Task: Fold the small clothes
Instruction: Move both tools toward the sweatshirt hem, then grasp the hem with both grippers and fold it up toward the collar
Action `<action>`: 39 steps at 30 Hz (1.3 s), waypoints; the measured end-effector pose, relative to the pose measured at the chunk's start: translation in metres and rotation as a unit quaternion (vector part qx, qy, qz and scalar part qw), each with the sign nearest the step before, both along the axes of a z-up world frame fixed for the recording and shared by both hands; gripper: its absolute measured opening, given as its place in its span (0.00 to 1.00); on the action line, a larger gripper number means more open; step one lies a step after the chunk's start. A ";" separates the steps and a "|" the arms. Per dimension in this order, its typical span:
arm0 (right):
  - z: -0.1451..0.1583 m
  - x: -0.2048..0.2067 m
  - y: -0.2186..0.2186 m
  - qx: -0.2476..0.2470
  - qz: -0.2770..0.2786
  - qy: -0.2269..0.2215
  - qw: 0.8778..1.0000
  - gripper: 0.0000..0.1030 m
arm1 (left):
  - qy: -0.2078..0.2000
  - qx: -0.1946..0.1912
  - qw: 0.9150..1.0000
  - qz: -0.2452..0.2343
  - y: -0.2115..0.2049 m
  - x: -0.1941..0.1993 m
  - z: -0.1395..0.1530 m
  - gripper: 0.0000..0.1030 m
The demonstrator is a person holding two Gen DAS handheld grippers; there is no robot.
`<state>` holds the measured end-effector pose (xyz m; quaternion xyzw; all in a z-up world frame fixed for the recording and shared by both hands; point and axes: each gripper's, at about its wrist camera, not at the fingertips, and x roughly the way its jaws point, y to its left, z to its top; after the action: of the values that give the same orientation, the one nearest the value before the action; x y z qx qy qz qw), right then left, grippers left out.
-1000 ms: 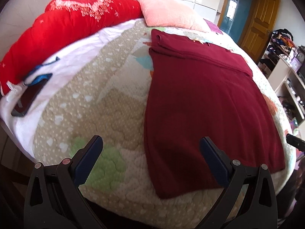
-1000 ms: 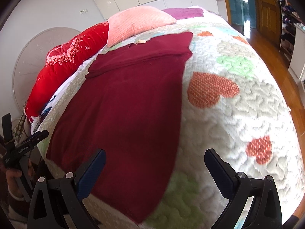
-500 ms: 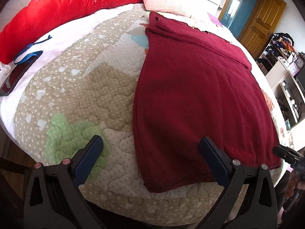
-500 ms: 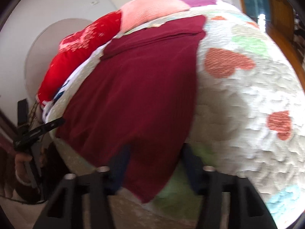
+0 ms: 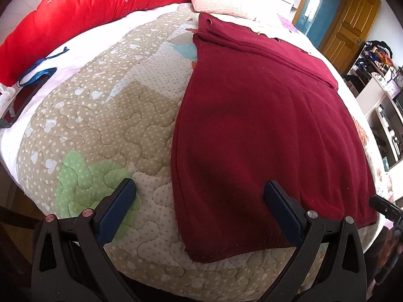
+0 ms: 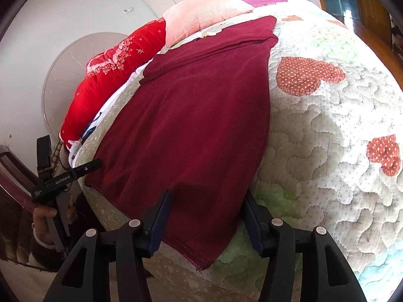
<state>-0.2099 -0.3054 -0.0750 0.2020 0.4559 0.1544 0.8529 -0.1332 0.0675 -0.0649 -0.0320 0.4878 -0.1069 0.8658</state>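
A dark red garment [image 5: 264,125] lies flat on the quilted bed, its far end folded over near the pillows; it also shows in the right wrist view [image 6: 191,125]. My left gripper [image 5: 199,201] is open, its jaws straddling the garment's near left corner just above the quilt. My right gripper [image 6: 206,216] is partly closed but open, its jaws on either side of the garment's near right corner [image 6: 201,259]. The left gripper's tip also shows in the right wrist view [image 6: 75,173], and the right gripper's tip in the left wrist view [image 5: 382,206].
A patchwork quilt [image 5: 100,130] covers the bed. A red bolster [image 5: 88,17] and a pink pillow [image 6: 201,17] lie at the head. A phone with a blue lanyard [image 5: 22,100] lies at the left edge. Shelves [image 5: 382,105] and a wooden door [image 5: 350,27] stand to the right.
Both grippers have moved forward and down to the garment's near corners. The right gripper's jaws have narrowed around the right corner. The left jaws stay wide.
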 end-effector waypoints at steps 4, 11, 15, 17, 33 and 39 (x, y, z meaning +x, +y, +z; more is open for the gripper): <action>-0.001 -0.002 0.002 0.001 0.004 -0.006 1.000 0.58 | -0.001 0.003 1.000 -0.003 -0.003 0.001 -0.001 0.99; 0.000 -0.004 0.011 0.003 0.026 -0.016 1.000 0.59 | -0.008 -0.024 0.999 -0.048 -0.010 -0.003 -0.003 0.59; -0.006 0.001 0.005 0.044 0.028 -0.016 0.999 0.28 | 0.000 -0.054 0.997 -0.053 -0.001 0.001 -0.001 0.25; -0.003 0.004 0.001 0.073 0.031 -0.019 0.997 0.17 | 0.013 -0.088 0.995 -0.050 0.010 0.007 0.006 0.14; 0.070 0.083 -0.034 0.157 0.020 -0.143 0.977 0.11 | -0.041 -0.153 0.986 -0.058 -0.009 0.080 0.070 0.12; 0.091 0.150 -0.053 0.145 -0.013 -0.163 0.976 0.10 | -0.062 -0.145 0.986 -0.058 -0.043 0.168 0.092 0.11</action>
<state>-0.0602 -0.3581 0.0163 0.3018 0.2808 0.2388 0.8792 0.0344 0.0243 0.0267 -0.1225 0.4131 -0.2282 0.8731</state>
